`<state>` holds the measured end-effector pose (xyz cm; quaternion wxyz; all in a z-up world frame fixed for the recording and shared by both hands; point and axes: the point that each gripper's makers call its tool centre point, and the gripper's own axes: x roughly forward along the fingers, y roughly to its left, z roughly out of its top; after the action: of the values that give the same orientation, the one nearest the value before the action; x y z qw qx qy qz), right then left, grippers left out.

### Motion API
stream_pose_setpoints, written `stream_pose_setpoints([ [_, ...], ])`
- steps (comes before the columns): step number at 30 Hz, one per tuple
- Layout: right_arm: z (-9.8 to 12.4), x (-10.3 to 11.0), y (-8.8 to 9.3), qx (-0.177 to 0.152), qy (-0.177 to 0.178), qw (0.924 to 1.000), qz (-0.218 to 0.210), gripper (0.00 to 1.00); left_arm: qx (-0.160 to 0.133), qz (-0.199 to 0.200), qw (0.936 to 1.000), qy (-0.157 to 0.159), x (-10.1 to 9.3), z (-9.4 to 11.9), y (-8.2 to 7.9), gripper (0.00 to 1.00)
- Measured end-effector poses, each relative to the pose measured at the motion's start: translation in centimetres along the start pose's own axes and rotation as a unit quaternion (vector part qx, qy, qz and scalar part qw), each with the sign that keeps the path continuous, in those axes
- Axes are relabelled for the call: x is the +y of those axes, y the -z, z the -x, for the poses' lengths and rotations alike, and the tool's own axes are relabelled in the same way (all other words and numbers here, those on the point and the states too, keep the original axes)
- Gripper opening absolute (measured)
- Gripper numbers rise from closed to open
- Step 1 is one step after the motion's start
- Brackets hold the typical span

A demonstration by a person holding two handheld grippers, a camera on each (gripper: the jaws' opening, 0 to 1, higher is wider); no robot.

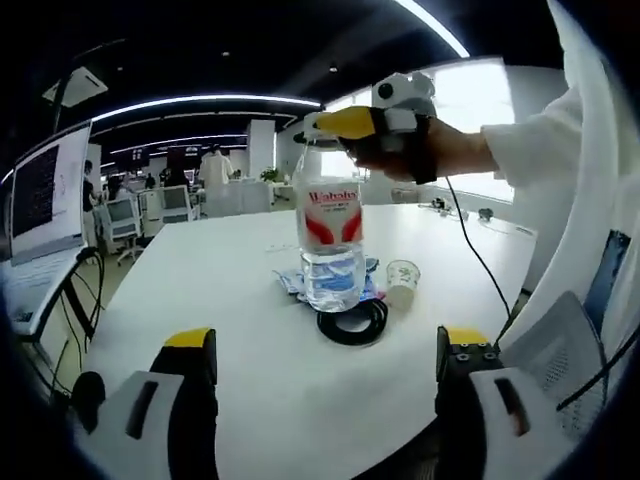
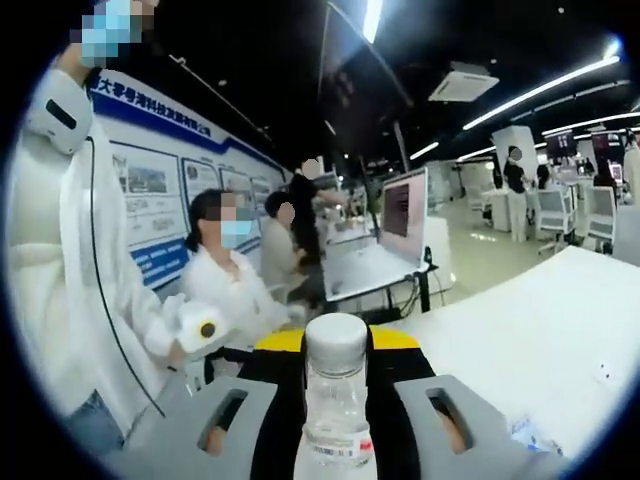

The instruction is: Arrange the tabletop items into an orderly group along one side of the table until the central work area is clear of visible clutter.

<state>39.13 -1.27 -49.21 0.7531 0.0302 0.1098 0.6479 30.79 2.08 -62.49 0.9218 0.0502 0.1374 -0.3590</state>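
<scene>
In the left gripper view, a clear plastic water bottle with a red-and-white label (image 1: 330, 235) stands upright near the middle of the white round-edged table (image 1: 200, 290), its base just beside a black ring of coiled cable (image 1: 352, 323) and some flat blue-and-white wrappers (image 1: 292, 282). A small pale paper cup (image 1: 402, 281) sits on the table just to one side of the bottle. The right gripper (image 1: 318, 130), yellow-tipped and held by a hand in a white sleeve, reaches in from the upper right and closes on the bottle's neck at the cap. The left gripper (image 1: 328, 355) hangs low over the table's near edge, its two yellow-tipped jaws spread wide with nothing between them. The right gripper view brings the bottle's white screw cap (image 2: 336, 338) and clear neck up close, rising between the right gripper's own grey and yellow jaws, which press in against the neck on both sides. That view also takes in a person in a white coat (image 2: 60, 280) standing close by, other people seated at desks (image 2: 235, 270), and a monitor on a stand (image 2: 403, 210).
</scene>
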Motion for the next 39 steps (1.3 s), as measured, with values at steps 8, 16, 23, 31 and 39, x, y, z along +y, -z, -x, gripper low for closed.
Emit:
stream_pose_setpoints([
  [8,-0.7,-3.3,0.6,0.008,-0.012,0.9997,0.022,0.19,0.013,-0.044,0.9988,0.018,-1.3,-0.4,0.9,0.87],
  [16,-1.6,-6.9,1.1,0.015,-0.019,0.9993,0.030,0.19,0.018,-0.012,0.9998,-0.002,0.1,-0.2,0.9,0.82],
  [23,-2.5,-10.3,1.2,0.019,-0.028,0.9984,0.046,0.19,0.035,-0.020,0.9992,-0.001,0.0,-0.3,1.6,0.78],
  [31,-2.9,-14.7,2.6,0.028,-0.011,0.9985,0.046,0.19,0.043,-0.013,0.9989,-0.012,0.6,-0.2,2.0,0.76],
  [39,-2.2,-18.4,2.1,0.009,0.004,0.9985,0.054,0.19,0.060,-0.014,0.9981,-0.006,0.2,-0.4,2.8,0.75],
])
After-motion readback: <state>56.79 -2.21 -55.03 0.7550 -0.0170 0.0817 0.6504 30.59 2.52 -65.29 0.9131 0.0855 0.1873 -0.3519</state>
